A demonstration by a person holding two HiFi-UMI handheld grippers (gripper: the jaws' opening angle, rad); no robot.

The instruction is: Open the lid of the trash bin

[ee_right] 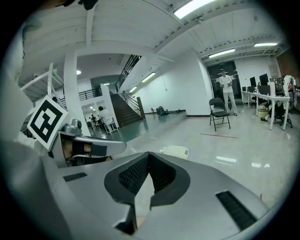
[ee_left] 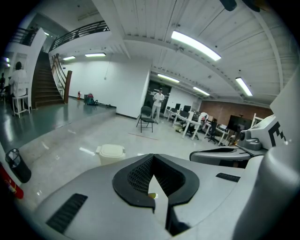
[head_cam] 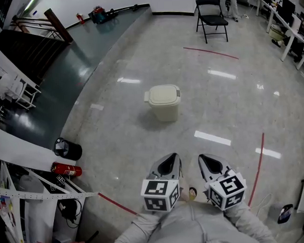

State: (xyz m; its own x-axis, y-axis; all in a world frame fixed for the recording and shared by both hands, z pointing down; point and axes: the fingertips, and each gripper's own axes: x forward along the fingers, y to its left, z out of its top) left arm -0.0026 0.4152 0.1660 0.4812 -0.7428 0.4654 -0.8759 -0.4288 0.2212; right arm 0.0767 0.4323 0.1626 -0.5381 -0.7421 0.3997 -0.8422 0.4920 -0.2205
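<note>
The trash bin [head_cam: 164,102] stands on the floor [head_cam: 226,98], folding chair [head_cam: 211,17] behind.

1. This is a large open office hall; the wide floor [head_cam: 143,143] is polished stone and reflects the lamps.
2. White desks [head_cam: 288,31] with monitors [ee_left: 240,123] stand in rows along one side.
3. Long strip lights [ee_left: 194,45] run across a high white ceiling.
4. A black folding chair [head_cam: 211,17] stands alone, and a staircase [ee_left: 44,89] goes to a railed upper level.
5. A red fire extinguisher [head_cam: 66,170] lies on the floor, and red tape lines [head_cam: 211,52] mark it.
</note>
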